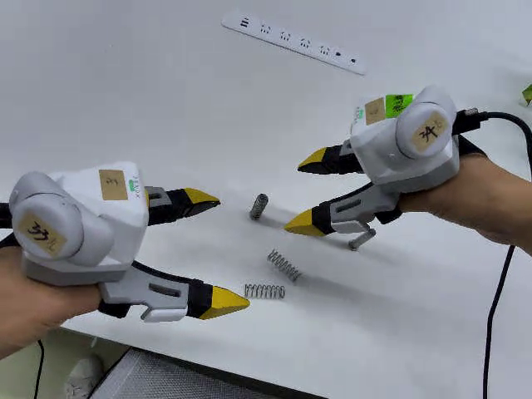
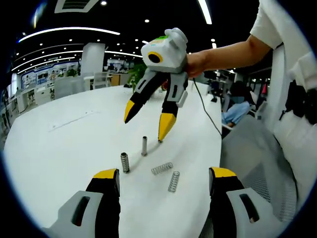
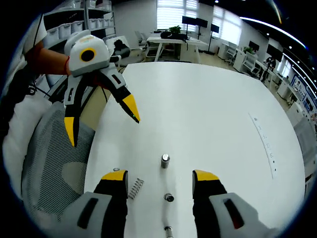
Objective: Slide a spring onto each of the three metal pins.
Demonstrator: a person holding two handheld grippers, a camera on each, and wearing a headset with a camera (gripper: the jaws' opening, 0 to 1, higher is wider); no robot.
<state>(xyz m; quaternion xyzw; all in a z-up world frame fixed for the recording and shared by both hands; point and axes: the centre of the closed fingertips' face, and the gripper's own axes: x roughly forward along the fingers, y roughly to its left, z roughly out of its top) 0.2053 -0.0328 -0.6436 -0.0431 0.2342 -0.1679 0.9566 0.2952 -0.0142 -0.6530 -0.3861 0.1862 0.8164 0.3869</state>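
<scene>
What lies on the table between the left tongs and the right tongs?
In the head view, a spring-covered upright pin stands there, with one loose spring and a second loose spring lying flat.

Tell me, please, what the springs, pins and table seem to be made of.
Springs: grey wire coils with a dull sheen, likely steel. Pins: smooth grey rods with a slight sheen, likely steel too. Table: plain white, smooth and matte, perhaps laminate; unclear.
</scene>
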